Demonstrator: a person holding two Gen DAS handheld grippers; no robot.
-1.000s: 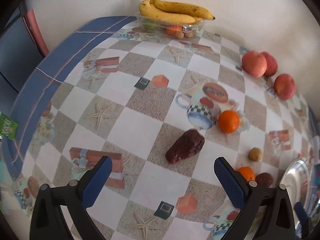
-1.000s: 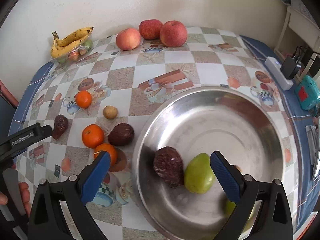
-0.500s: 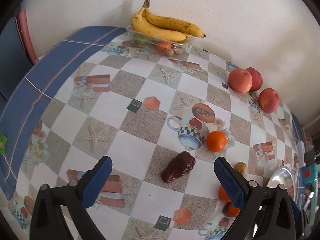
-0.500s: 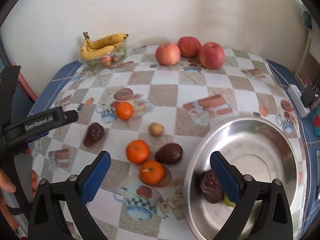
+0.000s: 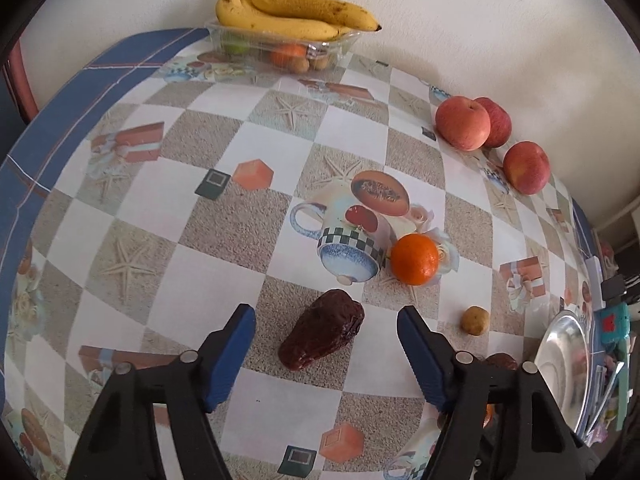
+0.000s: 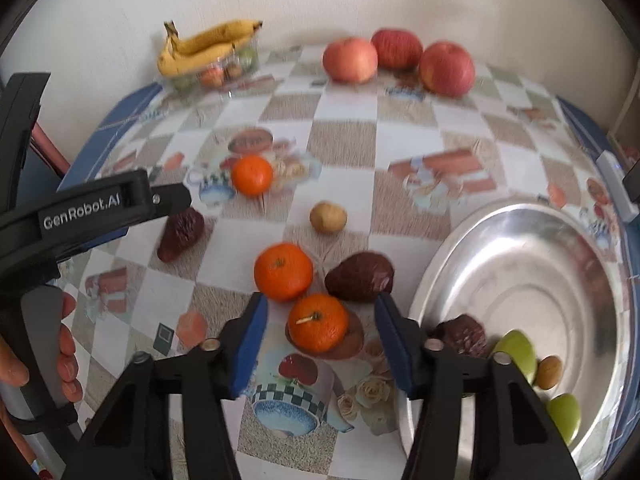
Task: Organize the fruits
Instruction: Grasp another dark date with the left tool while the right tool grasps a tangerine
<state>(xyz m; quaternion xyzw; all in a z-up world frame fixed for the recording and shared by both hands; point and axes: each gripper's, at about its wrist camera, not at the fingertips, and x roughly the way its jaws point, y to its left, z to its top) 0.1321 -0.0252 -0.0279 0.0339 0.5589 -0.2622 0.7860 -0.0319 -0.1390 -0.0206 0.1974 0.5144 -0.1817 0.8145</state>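
Avocado (image 5: 322,335) between parted left tool (image 5: 324,354) fingers.

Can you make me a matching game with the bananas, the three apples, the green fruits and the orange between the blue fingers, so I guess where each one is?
Things:
1. bananas
2. three apples
3. green fruits
4. nearest orange

Places:
A. inside the metal bowl
B. between the open fingers of the right gripper, on the tablecloth
C. on top of the clear plastic tray
D. in a row on the tablecloth by the back wall

Pairs: 1-C, 2-D, 3-A, 4-B
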